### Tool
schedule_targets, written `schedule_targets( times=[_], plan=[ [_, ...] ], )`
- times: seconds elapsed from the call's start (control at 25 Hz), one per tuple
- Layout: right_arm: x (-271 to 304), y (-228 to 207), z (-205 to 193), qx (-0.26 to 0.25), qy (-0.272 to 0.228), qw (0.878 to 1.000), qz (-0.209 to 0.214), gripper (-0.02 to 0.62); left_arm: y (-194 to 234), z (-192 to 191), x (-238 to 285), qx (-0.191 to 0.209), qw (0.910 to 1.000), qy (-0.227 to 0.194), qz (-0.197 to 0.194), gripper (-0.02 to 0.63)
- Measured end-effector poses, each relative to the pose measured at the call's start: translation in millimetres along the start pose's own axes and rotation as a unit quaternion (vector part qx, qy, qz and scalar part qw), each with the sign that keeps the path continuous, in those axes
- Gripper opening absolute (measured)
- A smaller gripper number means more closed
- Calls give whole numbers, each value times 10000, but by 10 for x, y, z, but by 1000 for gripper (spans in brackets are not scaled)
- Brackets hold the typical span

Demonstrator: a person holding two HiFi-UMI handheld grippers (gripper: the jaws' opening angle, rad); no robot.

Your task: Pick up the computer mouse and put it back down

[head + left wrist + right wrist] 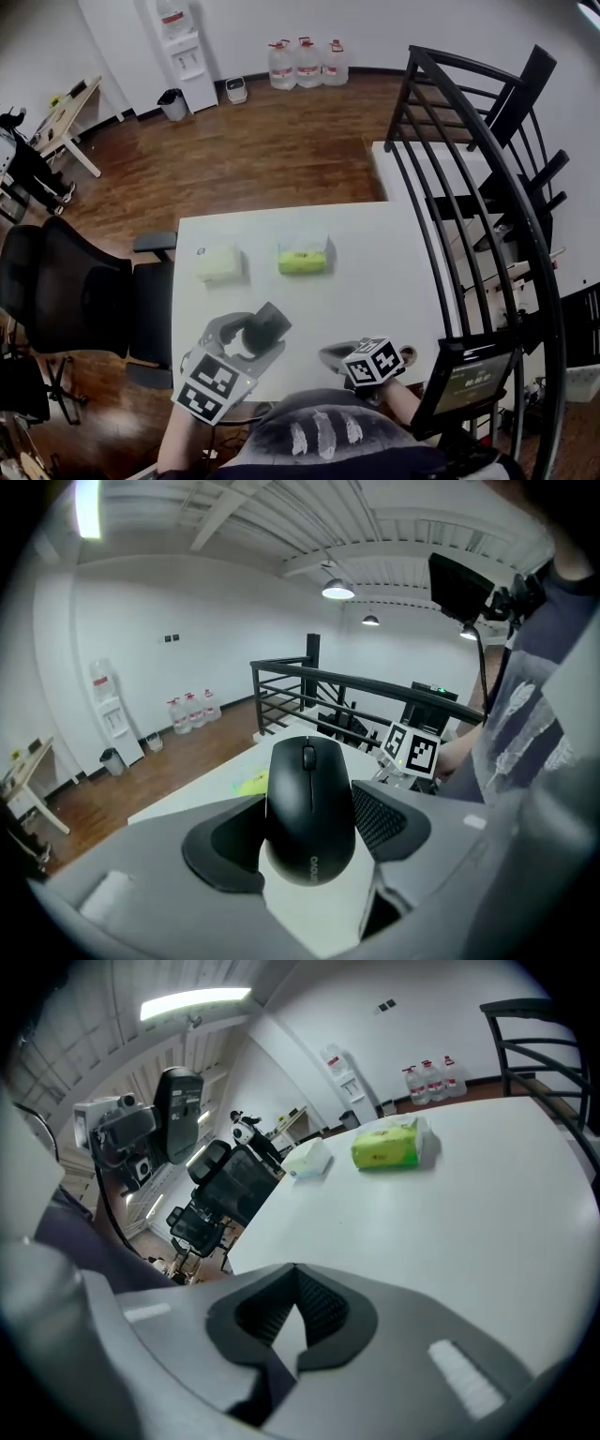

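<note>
White table [375, 281], Lenovo mouse [309, 803] tight between left fingers [382, 819], right fingers [326, 1309] together, empty.

Black computer mouse [309, 808], white table [375, 281], green packet [304, 259], black-and-white marker cube [373, 361]

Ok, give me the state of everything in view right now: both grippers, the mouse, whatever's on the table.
left gripper: shut on the computer mouse.
computer mouse: level, clamped by its sides, held above the table.
right gripper: shut, empty.
green tissue pack: lying on the table, untouched.
pale pack: lying beside the green one, apart from it.
</note>
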State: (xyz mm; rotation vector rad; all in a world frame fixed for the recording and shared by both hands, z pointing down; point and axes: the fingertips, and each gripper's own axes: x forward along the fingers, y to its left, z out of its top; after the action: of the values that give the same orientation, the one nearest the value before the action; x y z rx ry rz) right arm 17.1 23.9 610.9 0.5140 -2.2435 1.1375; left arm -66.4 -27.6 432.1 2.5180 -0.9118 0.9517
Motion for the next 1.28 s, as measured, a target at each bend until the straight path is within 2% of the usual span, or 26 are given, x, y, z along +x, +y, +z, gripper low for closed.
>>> schedule_targets(
  times=[0.08,0.32,0.44,1.04,1.28],
  plan=[
    [4,5,2,-8,1,10000,15,3,-66,103,-81,93,9998,-187,-12,304],
    [-8,4,-16,-31,36,10000,21,3,-246,494,-372,-23,9939,-1092,-178,304],
    [-5,17,-29,-54,53,10000,31,3,-319,620,-511,55,9907,-1346,-216,304],
    [-8,53,-56,-157,76,9998,58,3,-445,721,-742,501,9877,-1481,9,305],
    [1,85,-83,-235,133,9996,106,3,-531,801,-888,760,9825,-1701,77,305]
  ],
)
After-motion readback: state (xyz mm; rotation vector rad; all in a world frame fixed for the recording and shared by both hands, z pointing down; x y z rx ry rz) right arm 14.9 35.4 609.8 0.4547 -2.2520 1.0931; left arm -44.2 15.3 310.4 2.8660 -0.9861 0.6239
